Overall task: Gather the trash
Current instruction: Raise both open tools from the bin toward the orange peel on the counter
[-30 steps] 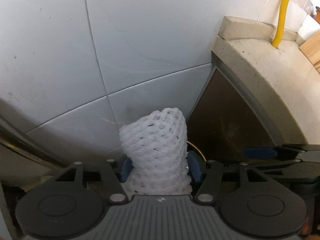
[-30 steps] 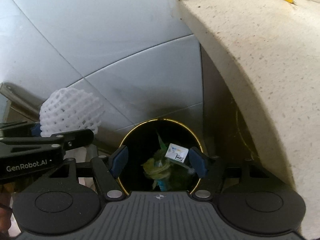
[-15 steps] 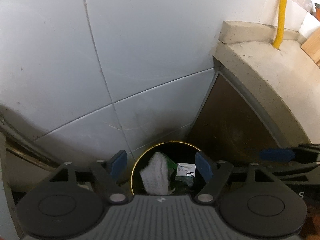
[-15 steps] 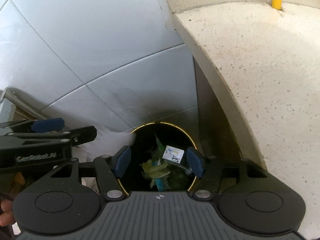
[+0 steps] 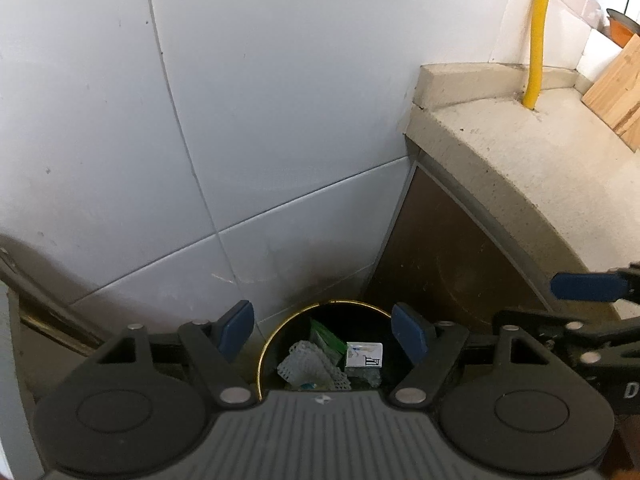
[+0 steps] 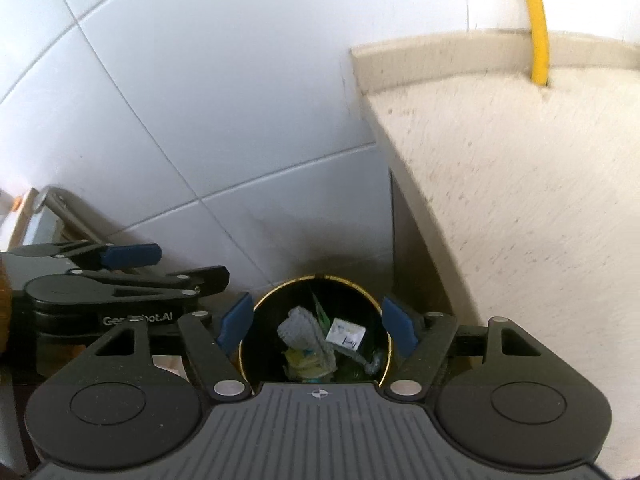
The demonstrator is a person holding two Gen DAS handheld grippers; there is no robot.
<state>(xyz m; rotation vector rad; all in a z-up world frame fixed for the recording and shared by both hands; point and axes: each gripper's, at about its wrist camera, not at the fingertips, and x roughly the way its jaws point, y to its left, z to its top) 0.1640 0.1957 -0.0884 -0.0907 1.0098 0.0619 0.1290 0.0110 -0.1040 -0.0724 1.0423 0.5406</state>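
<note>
A black bin with a gold rim (image 5: 344,302) stands on the floor in the corner below both grippers. In it lies a white foam net (image 5: 308,366) beside a small white box (image 5: 364,355) and green scraps. My left gripper (image 5: 322,332) hangs open above the bin, with nothing between its blue pads. In the right wrist view the same bin rim (image 6: 320,277), foam net (image 6: 300,330) and box (image 6: 345,335) show. My right gripper (image 6: 318,326) also hangs above the bin, its jaws opening and empty. The left gripper's blue pad (image 6: 130,254) shows to its left.
A pale stone counter (image 5: 520,160) rises right of the bin, with a brown cabinet side (image 5: 440,260) under it. A yellow hose (image 5: 538,40) and a wooden board (image 5: 612,92) stand on it. White tiled wall (image 5: 280,120) lies behind. A metal bar (image 5: 40,292) slants at left.
My left gripper opened and let go of the foam net, which fell into the bin. The right gripper has risen, so the bin looks smaller and more counter shows.
</note>
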